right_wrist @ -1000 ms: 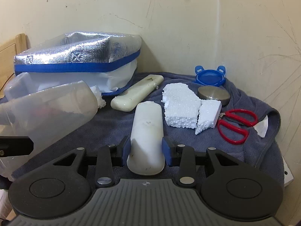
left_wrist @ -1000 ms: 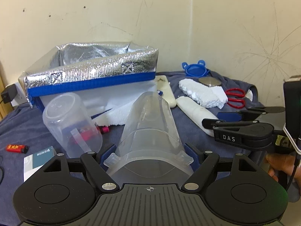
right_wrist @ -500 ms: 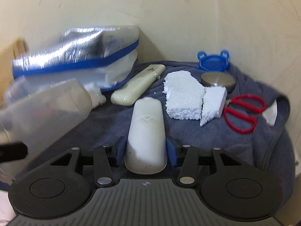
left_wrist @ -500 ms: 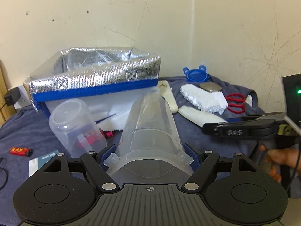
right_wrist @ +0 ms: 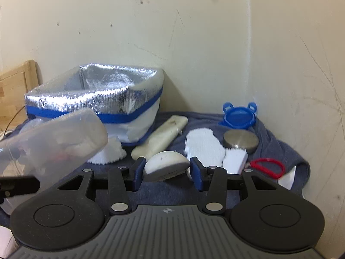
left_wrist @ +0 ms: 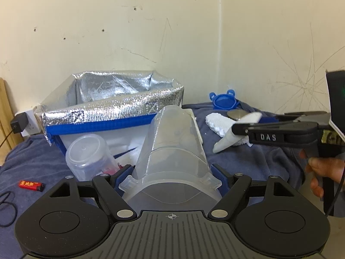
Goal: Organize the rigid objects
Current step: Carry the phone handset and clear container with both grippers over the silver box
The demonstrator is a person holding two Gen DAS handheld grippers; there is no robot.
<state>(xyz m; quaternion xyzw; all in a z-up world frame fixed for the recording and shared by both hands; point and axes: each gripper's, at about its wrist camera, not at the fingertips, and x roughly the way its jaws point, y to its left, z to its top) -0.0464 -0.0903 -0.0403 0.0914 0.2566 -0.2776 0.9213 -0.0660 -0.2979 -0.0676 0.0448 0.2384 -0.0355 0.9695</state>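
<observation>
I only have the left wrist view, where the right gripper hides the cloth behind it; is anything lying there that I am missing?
Observer: Yes, red scissors lie on the blue cloth, to the right of the foam.
Operator: Thank you. How does the white case sit in the right gripper?
Observer: In the right wrist view the white case points end-on at the camera between the right gripper's blue pads, slightly skewed.

Raised white letters "DAS" stand on the side of the right gripper [left_wrist: 237, 129]; print on the red lighter [left_wrist: 31, 185] stays illegible.
</observation>
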